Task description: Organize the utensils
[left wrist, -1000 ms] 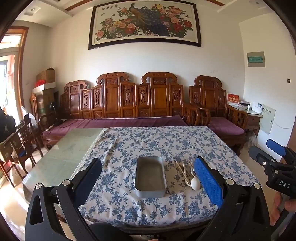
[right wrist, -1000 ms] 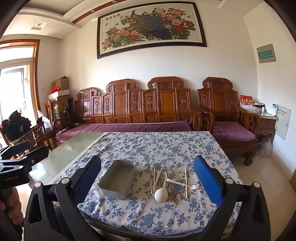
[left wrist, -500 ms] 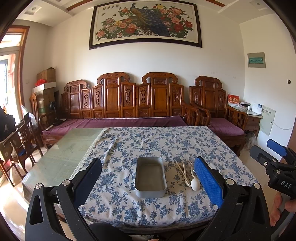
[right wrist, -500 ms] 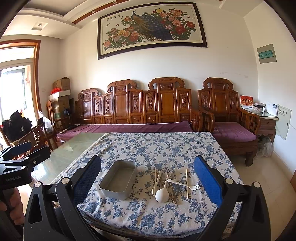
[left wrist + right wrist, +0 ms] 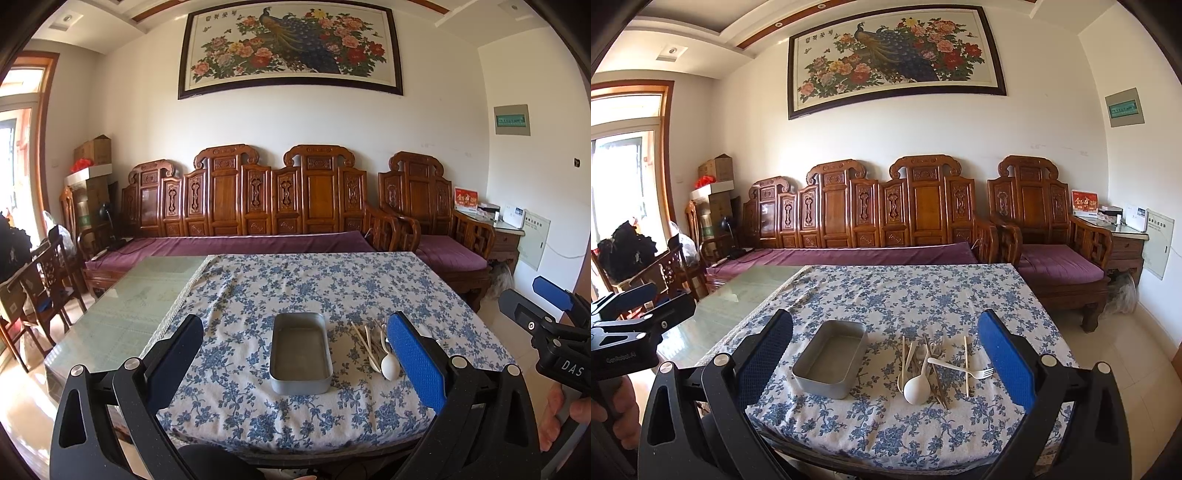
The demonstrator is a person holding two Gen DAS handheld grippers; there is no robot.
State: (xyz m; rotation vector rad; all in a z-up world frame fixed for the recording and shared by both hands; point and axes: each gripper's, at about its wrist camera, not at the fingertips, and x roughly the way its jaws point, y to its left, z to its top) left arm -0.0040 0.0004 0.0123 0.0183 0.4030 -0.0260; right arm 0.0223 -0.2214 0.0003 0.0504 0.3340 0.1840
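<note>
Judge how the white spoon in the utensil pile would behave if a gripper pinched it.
The white spoon looks like thin plastic, so probably light and slightly bendy. Its rounded bowl may slip between flat pads. It overlaps the chopsticks, so lifting it could drag neighbours.

A home living room. A carved wooden sofa [image 5: 258, 206] with purple cushions lines the wall under a framed peacock painting [image 5: 291, 48]. A floral tablecloth [image 5: 923, 295] covers the counter.

Both grippers are held level, side by side and apart. The left gripper [image 5: 295, 360] has its jaws spread wide and empty; the right gripper [image 5: 886, 358] likewise gapes, gripping nothing.
</note>
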